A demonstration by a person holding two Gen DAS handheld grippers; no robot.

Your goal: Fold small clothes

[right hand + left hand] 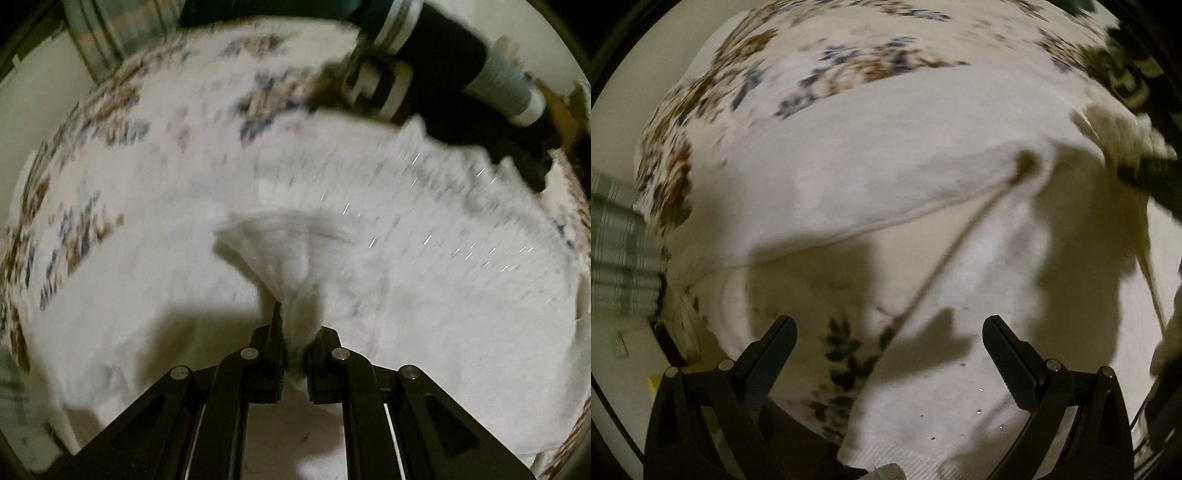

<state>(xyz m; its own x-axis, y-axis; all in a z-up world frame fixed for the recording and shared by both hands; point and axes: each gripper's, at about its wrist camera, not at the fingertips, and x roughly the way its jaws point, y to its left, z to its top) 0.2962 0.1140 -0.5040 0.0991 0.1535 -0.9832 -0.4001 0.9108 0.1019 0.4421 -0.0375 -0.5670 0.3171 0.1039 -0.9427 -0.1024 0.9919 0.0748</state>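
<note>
Two tongs: right (295, 328) pinching white garment (280, 254), left (888, 332) spread empty

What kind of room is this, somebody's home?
Most likely a home, perhaps a bedroom. A flower-printed sheet covers a soft surface like a bed, a white garment lies spread on it, and more clothes are piled at its far edge. A checked fabric hangs beside it.
</note>
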